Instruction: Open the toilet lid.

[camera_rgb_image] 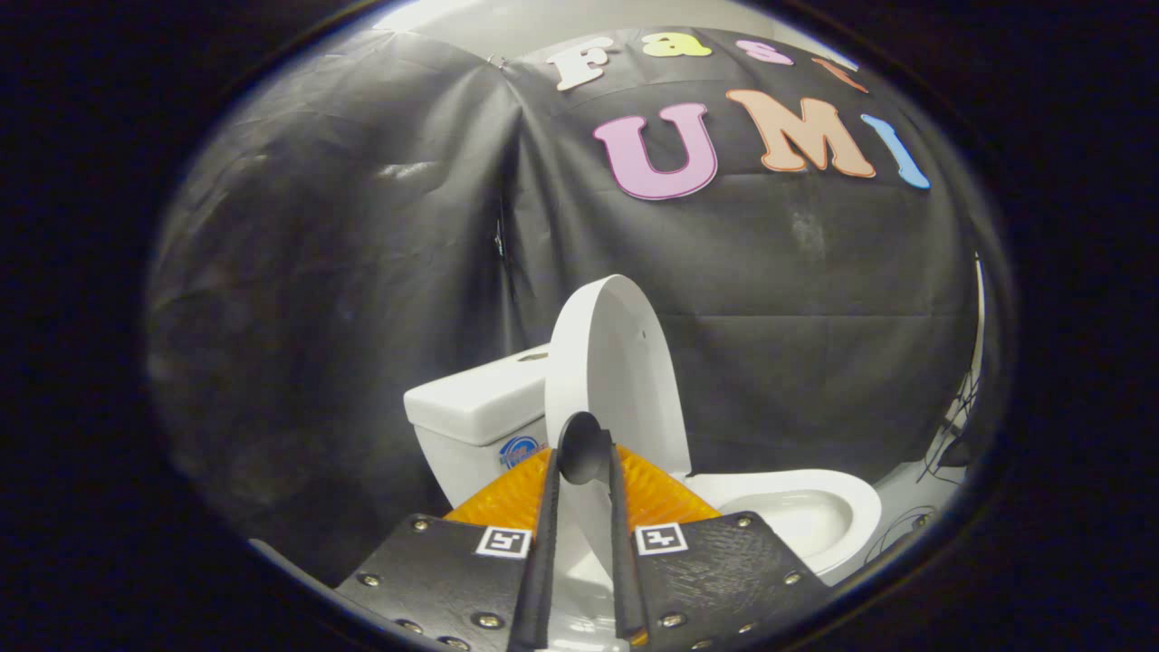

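With the glossy white oval toilet lid raised nearly upright beside the white tank, I see my gripper clenched on its edge.

The lid, tank and bowl are glossy white, the tank bearing a small blue round sticker, and the wall behind is plain black cloth.

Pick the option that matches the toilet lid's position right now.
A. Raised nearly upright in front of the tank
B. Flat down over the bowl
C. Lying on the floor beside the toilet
A: the toilet lid stands nearly upright before the tank, the bowl lies uncovered, and the hand-held gripper has its fingers close together at the lid's edge.
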A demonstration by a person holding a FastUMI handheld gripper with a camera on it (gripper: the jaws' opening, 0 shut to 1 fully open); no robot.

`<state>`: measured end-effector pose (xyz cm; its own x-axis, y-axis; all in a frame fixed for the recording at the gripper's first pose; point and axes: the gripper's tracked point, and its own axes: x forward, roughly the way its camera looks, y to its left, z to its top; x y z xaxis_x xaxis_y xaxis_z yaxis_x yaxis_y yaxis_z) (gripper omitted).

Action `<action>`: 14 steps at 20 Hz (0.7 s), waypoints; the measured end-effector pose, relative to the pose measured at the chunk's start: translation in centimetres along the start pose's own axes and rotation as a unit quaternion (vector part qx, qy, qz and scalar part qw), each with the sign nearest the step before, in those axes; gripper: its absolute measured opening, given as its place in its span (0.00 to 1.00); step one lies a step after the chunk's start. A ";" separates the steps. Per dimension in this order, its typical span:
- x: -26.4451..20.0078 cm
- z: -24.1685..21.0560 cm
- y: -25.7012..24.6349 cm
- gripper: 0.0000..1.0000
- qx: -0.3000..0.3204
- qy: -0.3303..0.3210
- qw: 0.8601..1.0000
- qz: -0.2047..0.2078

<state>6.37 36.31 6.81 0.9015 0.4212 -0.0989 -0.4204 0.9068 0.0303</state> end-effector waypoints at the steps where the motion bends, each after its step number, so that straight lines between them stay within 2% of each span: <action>1: -0.3 0.2 -0.3 0.35 -0.004 -0.001 1.000 -0.003; 7: -2.0 1.5 -4.1 0.81 0.002 -0.011 0.999 -0.034; 14: -4.4 2.8 -9.3 0.92 0.022 -0.016 0.997 -0.069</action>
<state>6.64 26.10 9.77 0.9535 0.2924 -0.0736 -0.2883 0.9556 0.0613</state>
